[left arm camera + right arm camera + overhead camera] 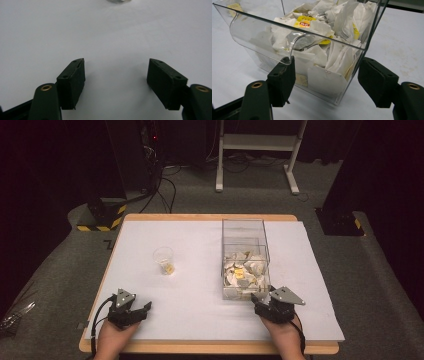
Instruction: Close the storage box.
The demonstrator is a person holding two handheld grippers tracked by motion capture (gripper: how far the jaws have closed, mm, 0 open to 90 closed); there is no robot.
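Observation:
A clear plastic box (244, 236) stands right of the table's middle, its near end heaped with white tea bags (243, 271) bearing yellow tags. My right gripper (258, 299) sits at the box's near end. In the right gripper view, the box (262, 23) and tea bags (322, 27) loom close. My right gripper (327, 72) is open, with the box's near corner between the jaws and one jaw under the curved front lip. A small clear cup (163, 259) holding a yellow-tagged bag stands left of centre. My left gripper (146, 308) (116, 75) rests open over bare white table, holding nothing.
A white sheet (200, 315) covers the wooden table, whose front edge (210, 348) lies just below both hands. The cup's base (119, 1) peeks in at the top of the left gripper view. Beyond the table stand a white frame (257, 142) and a black-and-yellow striped base (102, 215).

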